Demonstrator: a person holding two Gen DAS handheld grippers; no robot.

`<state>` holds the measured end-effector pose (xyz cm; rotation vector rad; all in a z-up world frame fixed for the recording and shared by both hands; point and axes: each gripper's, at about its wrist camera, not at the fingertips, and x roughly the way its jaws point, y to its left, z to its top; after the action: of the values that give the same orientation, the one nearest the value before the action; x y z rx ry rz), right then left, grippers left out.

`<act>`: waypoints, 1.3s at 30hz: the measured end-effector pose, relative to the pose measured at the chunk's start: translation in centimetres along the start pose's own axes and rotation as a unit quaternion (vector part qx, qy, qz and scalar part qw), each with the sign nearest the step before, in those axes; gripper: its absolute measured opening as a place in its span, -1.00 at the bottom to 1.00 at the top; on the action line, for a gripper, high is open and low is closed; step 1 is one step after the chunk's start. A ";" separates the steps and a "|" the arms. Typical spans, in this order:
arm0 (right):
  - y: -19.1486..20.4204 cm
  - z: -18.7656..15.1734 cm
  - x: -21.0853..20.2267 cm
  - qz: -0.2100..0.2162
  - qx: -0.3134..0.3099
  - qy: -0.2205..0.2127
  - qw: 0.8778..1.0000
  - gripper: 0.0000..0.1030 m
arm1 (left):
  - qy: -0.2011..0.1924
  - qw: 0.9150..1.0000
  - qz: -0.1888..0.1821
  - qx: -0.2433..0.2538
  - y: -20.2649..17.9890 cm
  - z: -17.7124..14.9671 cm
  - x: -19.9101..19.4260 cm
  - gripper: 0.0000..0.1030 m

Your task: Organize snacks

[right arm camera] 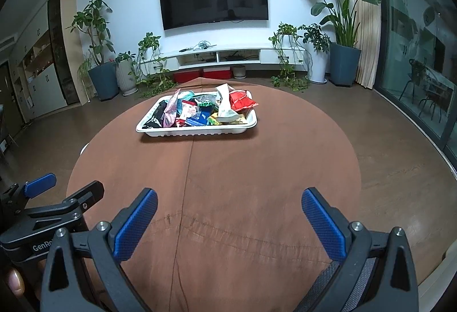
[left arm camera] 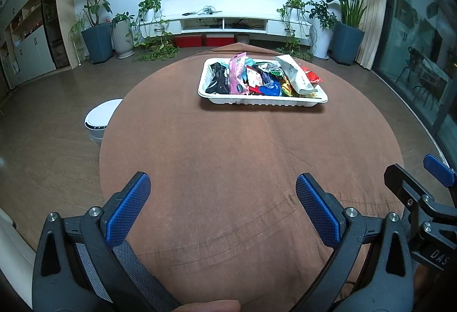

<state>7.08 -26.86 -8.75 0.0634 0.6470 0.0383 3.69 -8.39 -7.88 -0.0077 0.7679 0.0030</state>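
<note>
Both tools wide open, nothing held. Left gripper (left arm camera: 222, 192) and right gripper (right arm camera: 228, 206) low over near edge of table (left arm camera: 228, 146), side by side, well apart from the goods.

Snacks (left arm camera: 257, 77) all heaped in white tray (left arm camera: 265, 103) at far side of table; none loose on the cloth. Pink pouch (left arm camera: 238, 73) upright at left of heap, black pack (left arm camera: 218, 79) flat beside it, white bag (left arm camera: 295, 75) propped across right end, red pack (right arm camera: 241, 100) under it near far right corner. Heap mounded above rim.

Probably near done or at start; cannot tell which from layout.

Risks:
- Tray light and shallow: push from 1 gripper likely to slide it on cloth toward far edge.
- White bag overhanging right rim: nudge could tip it out.
- Crinkly foil packs: pinch on a corner may slip or drag neighbours along.
- Pink pouch upright, unsupported: likely to topple if black pack pulled.
- Grippers close together: collision possible on simultaneous reach.
- Cloth seam and wrinkles near front: could snag a dragged finger.
</note>
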 end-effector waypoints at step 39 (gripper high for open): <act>0.0 -0.9 -0.1 0.001 -0.001 0.009 1.000 1.00 | 0.003 1.000 -0.001 0.001 0.2 -0.3 0.4 0.99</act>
<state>6.46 -26.77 -9.45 0.0625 0.6640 0.0405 3.79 -8.19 -8.36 -0.0065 0.7733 0.0007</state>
